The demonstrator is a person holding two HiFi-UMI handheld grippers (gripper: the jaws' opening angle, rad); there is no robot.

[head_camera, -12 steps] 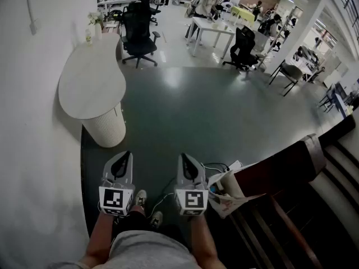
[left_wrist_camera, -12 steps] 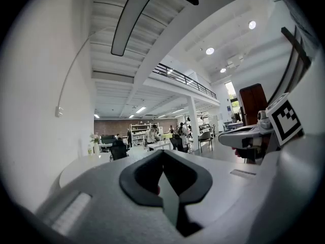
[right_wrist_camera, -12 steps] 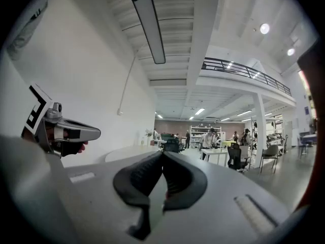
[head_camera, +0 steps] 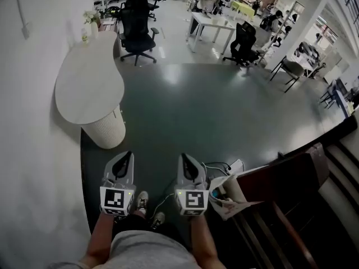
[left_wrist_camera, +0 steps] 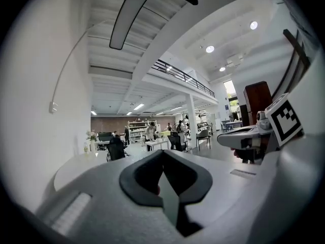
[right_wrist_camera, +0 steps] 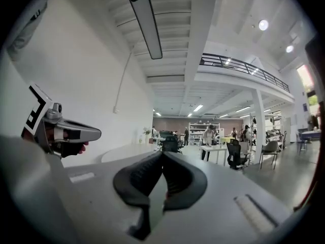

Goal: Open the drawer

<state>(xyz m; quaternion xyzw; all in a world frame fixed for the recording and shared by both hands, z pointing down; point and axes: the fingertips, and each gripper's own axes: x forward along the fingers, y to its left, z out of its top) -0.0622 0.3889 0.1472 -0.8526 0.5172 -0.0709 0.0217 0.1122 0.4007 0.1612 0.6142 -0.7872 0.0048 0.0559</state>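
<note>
No drawer shows in any view. In the head view my left gripper [head_camera: 124,154] and right gripper [head_camera: 185,156] are held side by side at waist height, level and pointing out over the dark floor. Both are shut with nothing between the jaws. In the left gripper view the dark pads [left_wrist_camera: 147,174] meet at their tips, and the left gripper [left_wrist_camera: 163,151] faces a white rounded table. The right gripper [right_wrist_camera: 163,153] also has its tips together and looks across the open office. Each gripper view shows the other gripper at its edge.
A white rounded table [head_camera: 90,77] on a ribbed base [head_camera: 106,129] stands against the white wall at left. Dark wooden furniture [head_camera: 283,175] and a paper bag [head_camera: 227,198] are close at right. Office chairs [head_camera: 136,27], a white desk [head_camera: 213,24] and people are further off.
The head view has shifted slightly, so the room sits a little higher in the picture. Both grippers keep their places and stay shut.
</note>
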